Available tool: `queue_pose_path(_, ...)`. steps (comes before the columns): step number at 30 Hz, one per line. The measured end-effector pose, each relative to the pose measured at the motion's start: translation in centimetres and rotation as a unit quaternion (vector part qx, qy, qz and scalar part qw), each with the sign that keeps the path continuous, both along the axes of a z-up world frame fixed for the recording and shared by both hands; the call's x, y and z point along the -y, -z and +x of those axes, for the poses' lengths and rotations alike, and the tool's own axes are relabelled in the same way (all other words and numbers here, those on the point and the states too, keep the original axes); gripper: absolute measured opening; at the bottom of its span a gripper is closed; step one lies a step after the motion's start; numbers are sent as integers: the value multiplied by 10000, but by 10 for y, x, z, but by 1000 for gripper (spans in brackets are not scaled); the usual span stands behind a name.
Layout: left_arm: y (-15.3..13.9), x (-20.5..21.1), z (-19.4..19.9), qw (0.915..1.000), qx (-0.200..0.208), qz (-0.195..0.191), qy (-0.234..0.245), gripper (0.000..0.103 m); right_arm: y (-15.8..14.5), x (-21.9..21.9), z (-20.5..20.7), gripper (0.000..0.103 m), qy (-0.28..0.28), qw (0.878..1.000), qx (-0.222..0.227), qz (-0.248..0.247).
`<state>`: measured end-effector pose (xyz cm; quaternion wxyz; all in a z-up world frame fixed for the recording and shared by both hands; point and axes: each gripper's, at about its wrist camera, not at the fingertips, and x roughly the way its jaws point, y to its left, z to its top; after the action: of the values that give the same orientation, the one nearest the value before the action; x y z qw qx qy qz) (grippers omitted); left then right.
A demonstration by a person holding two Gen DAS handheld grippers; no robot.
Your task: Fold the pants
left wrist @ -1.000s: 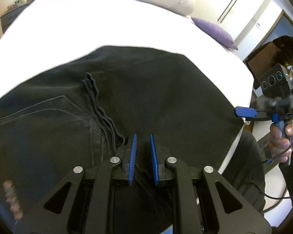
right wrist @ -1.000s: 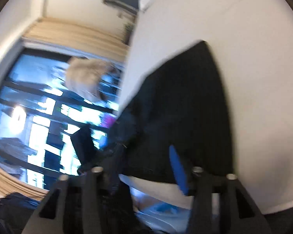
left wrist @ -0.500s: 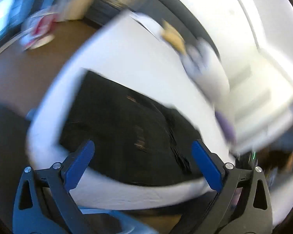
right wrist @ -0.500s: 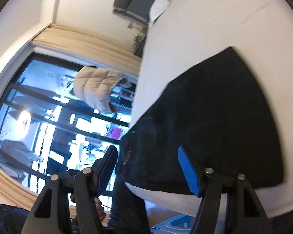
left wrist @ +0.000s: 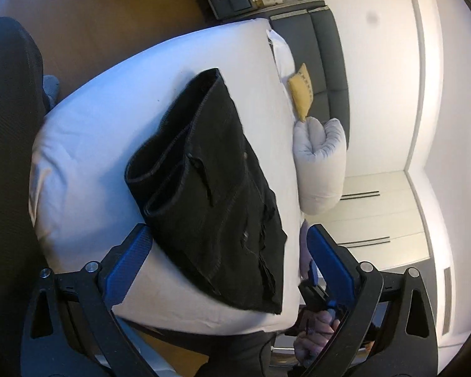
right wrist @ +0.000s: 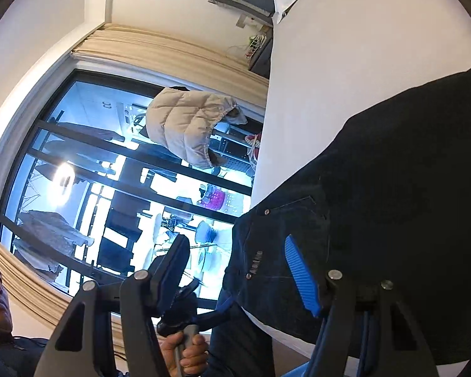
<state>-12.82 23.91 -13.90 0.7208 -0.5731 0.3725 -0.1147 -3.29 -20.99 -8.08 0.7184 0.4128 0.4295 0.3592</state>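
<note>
Black pants (left wrist: 210,188) lie folded on the white bed (left wrist: 110,125), hems toward the bed's corner and waist toward the near edge. My left gripper (left wrist: 230,264) hovers back from the bed, wide open and empty, with the pants framed between its blue pads (left wrist: 132,264). In the right wrist view the pants (right wrist: 392,188) fill the right side, waistband and rivets nearest. My right gripper (right wrist: 235,270) is open at the waistband corner. Its blue pad (right wrist: 301,276) is over the cloth and the other finger hangs off the bed's edge. Neither pad presses on the cloth.
A rolled pale duvet (left wrist: 320,163), a yellow cushion (left wrist: 301,94) and a dark headboard (left wrist: 323,47) line the bed's far side. Wooden floor (left wrist: 110,15) lies beyond. A beige puffer jacket (right wrist: 188,125) hangs before a big window. A hand (right wrist: 185,348) grips a handle below.
My left gripper let go of the pants, opened wide, pulled back from the bed and rolled. My right gripper moved in toward the waistband, its jaws a little narrower.
</note>
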Motion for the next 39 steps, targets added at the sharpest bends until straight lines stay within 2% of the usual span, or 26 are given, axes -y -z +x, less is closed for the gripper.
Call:
queue_pose_path(7, 32, -4, 4, 9966, -108, -747, -329, 95, 3, 1, 5, 67, 67, 9999, -70, 125)
queue_pose_path(12, 38, 0, -6, 9951, -258, -893, -337, 95, 6, -3, 5, 67, 57, 9999, -91, 111)
queue_pose_path(15, 36, 3, 2, 9959, -241, -831, -281, 95, 9, -4, 6, 67, 49, 9998, -101, 151)
queue_pose_path(19, 41, -1, 9, 9928, -149, -1101, -456, 94, 9, -6, 4, 66, 44, 9997, -91, 219)
queue_pose_path(21, 34, -1, 11, 9936, -46, -1048, -415, 84, 7, -5, 5, 66, 43, 9997, -59, 216)
queue_pose_path(22, 31, -2, 9, 9941, -43, -1014, -371, 72, 7, -4, 5, 66, 51, 9997, -49, 227)
queue_pose_path(23, 30, -1, 10, 9941, -59, -1027, -334, 63, 6, -3, 6, 66, 60, 9997, -41, 243)
queue_pose_path(28, 39, 2, 16, 9908, -124, -1295, -373, 48, 6, -4, 14, 66, 25, 9998, -21, 190)
queue_pose_path(31, 29, 5, 21, 9937, -26, -1078, -300, 46, 6, -13, 24, 66, -132, 9999, -91, -26)
queue_pose_path(34, 12, 13, 29, 9990, -4, -443, -78, 31, 13, -26, 40, 66, -347, 9986, -302, -278)
queue_pose_path(36, 4, 17, 33, 9997, 35, -227, -15, 26, 17, -34, 50, 66, -470, 9975, -389, -360)
queue_pose_path(37, -1, 20, 36, 10000, 53, -33, 33, 21, 21, -39, 56, 66, -546, 9967, -453, -395)
queue_pose_path(39, -11, 26, 40, 9996, 90, 241, 116, 20, 28, -49, 67, 66, -700, 9945, -617, -466)
